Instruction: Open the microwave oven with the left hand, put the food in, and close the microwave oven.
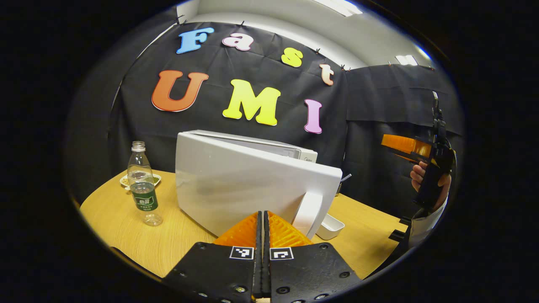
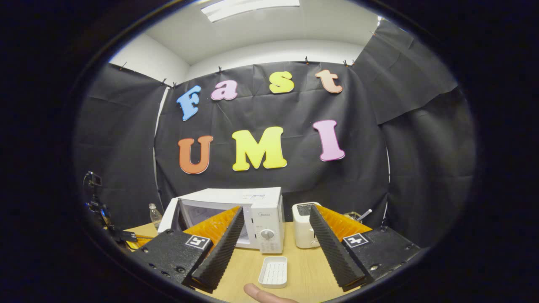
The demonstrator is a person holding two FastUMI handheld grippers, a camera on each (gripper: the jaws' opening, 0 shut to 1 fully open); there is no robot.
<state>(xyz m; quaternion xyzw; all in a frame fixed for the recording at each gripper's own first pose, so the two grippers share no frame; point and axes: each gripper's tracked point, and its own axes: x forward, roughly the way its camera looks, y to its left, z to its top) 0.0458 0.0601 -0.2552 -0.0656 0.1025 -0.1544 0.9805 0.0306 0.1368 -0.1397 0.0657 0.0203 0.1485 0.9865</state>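
Observation:
The white microwave (image 1: 252, 181) stands on the wooden table (image 1: 122, 227) with its door swung out toward me. The door's handle (image 1: 307, 212) is just right of my left gripper (image 1: 262, 213), which is shut with nothing between its fingers, close to the door's lower edge. Behind a bottle sits a small dish of food (image 1: 125, 181). In the right gripper view the microwave (image 2: 252, 202) shows its cavity, with the door (image 2: 169, 215) ajar at its left. My right gripper (image 2: 276, 208) is open and holds nothing, raised above the table in front of the oven. It also appears at right (image 1: 391, 148), held by a hand.
A clear water bottle (image 1: 143, 189) stands left of the microwave. A white ribbed tray (image 2: 273, 271) lies on the table before the control panel, with a fingertip (image 2: 261, 294) near it. A white toaster (image 2: 304, 225) stands right of the microwave. The table edge runs close below.

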